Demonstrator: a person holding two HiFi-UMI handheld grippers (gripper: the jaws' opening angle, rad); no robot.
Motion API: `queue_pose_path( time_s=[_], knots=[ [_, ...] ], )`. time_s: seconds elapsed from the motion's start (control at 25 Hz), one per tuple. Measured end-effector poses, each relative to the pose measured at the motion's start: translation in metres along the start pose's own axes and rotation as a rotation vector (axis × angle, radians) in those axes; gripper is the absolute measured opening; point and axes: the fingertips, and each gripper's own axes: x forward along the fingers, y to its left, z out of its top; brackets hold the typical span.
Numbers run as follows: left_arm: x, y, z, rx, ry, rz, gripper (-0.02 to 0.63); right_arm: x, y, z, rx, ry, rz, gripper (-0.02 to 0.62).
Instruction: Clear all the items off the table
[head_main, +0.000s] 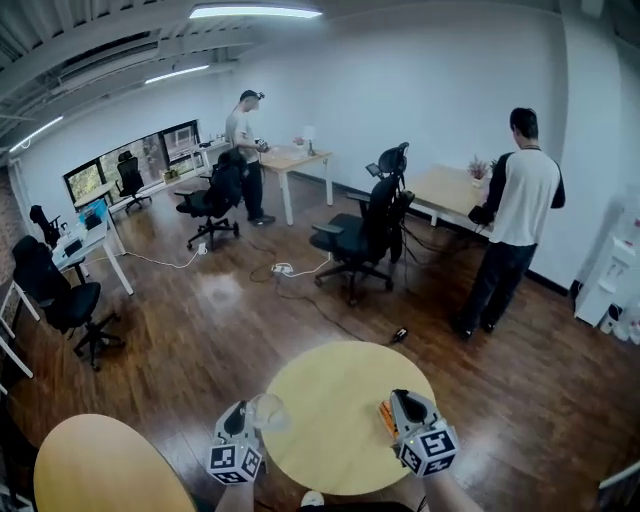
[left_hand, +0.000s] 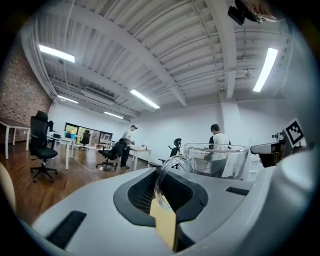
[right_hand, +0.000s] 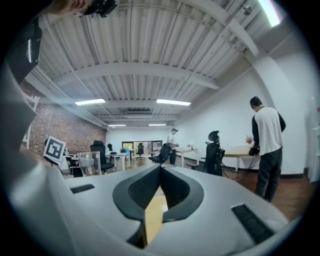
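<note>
A clear glass mug (head_main: 268, 412) hangs over the left rim of the round yellow table (head_main: 340, 400). My left gripper (head_main: 252, 420) is shut on its handle. In the left gripper view the handle (left_hand: 167, 167) sits between the jaws of the left gripper (left_hand: 162, 174), with the mug's bowl (left_hand: 215, 159) just beyond. My right gripper (head_main: 402, 398) is over the table's right side, jaws shut. In the right gripper view the right gripper (right_hand: 160, 168) has nothing between its jaws. A small orange thing (head_main: 385, 417) shows against its left side; I cannot tell what it is.
A second round table (head_main: 100, 465) stands at the lower left. Beyond lie wooden floor, cables (head_main: 283, 268), black office chairs (head_main: 360, 238), desks (head_main: 455, 190), a standing person (head_main: 515, 220) on the right and another person (head_main: 245, 150) at the back.
</note>
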Motion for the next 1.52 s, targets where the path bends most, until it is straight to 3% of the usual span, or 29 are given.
queue_pose_path(
  time_s=[0.52,0.8,0.96,1.08,1.2,1.52],
  knots=[
    [0.088,-0.051,-0.055,0.038,0.076,-0.280,0.014,-0.002,-0.023,-0.039,0.011,0.081,-0.202,0.005],
    [0.118,-0.059,-0.095,0.017,0.139,-0.374,0.015,0.013,-0.019,-0.069,0.042,0.122,-0.249,0.005],
    [0.127,-0.070,-0.122,0.053,0.165,-0.416,0.015,0.011,-0.019,-0.093,0.087,0.163,-0.268,0.005],
    [0.135,-0.080,-0.145,0.109,0.195,-0.432,0.015,0.013,-0.021,-0.111,0.101,0.208,-0.240,0.005],
    [0.141,-0.085,-0.166,0.113,0.218,-0.426,0.015,0.023,-0.021,-0.130,0.075,0.267,-0.192,0.005],
    [0.137,-0.071,-0.233,0.106,0.274,-0.305,0.017,0.022,0.007,-0.194,0.037,0.421,-0.065,0.005]
  ],
)
